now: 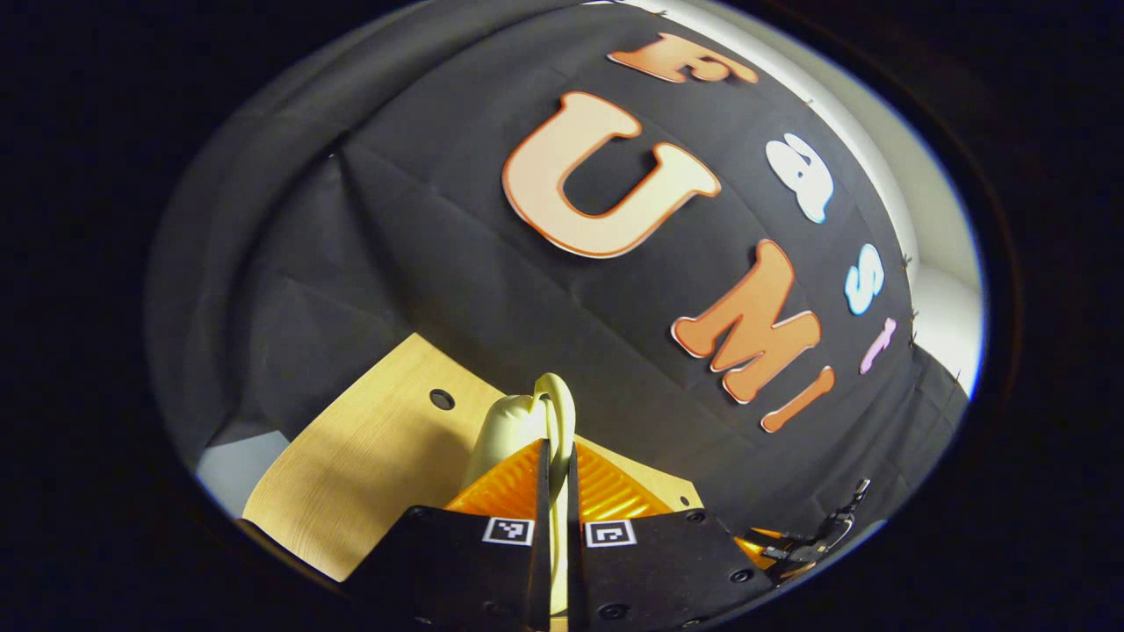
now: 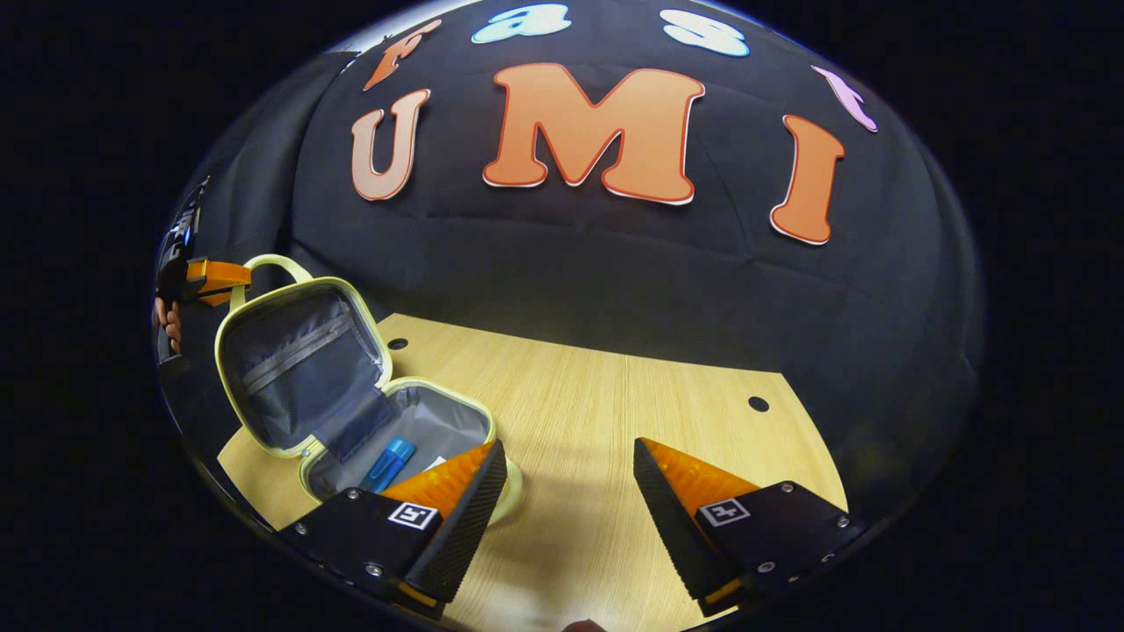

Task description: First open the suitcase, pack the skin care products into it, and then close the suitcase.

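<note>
The small pale-yellow suitcase stands open on the wooden table, its lid upright with a grey zip pocket inside. A blue tube and a white item lie in the grey-lined base. In the right gripper view, the left gripper holds the handle at the top of the lid. In the left gripper view, my left gripper is shut on that yellow handle. My right gripper is open over the table, just right of the suitcase base, holding nothing.
The table has small round holes near its back edge. Bare wood spreads to the right of the suitcase. A hand shows behind the left gripper. The black cloth wall rises right behind the table.
</note>
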Demonstrator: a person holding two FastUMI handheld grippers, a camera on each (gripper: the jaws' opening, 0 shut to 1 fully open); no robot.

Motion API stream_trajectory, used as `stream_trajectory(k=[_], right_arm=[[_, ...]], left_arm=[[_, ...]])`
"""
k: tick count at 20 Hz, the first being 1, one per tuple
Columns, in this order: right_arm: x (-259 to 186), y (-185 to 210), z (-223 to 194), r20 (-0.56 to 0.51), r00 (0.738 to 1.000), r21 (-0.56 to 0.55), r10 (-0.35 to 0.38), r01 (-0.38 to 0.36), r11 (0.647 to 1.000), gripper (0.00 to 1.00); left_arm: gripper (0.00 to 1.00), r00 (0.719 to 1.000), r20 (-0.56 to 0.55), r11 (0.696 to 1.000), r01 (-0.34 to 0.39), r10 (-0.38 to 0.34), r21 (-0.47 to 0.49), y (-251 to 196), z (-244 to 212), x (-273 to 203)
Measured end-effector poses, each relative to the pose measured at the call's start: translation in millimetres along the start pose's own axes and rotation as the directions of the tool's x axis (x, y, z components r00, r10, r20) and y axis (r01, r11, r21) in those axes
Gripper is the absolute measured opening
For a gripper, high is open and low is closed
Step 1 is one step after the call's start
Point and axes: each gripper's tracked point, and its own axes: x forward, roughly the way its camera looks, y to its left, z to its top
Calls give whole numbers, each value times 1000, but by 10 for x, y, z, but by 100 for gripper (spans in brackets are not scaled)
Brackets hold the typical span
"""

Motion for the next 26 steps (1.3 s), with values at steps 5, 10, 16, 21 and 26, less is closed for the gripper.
stream_trajectory(k=[5,10,16,21,26], right_arm=[[-43,-184,43,30,1000,2,-4,4,1000,93],[-97,-359,76,44,999,46,13,-15,999,93],[-146,-544,17,46,999,68,13,-16,998,94],[-217,-715,-41,43,999,63,-7,4,998,93],[-205,-770,-119,28,1000,74,-5,3,997,93]], left_arm=[[7,998,-49,994,51,-46,99,-706,-286,143],[7,997,-55,983,56,-47,172,-1115,-641,260],[7,995,-83,981,72,-58,178,-1478,-1056,412],[7,983,-169,974,110,-76,199,-1762,-1589,615],[7,945,-321,948,154,-59,280,-1957,-2420,886]])
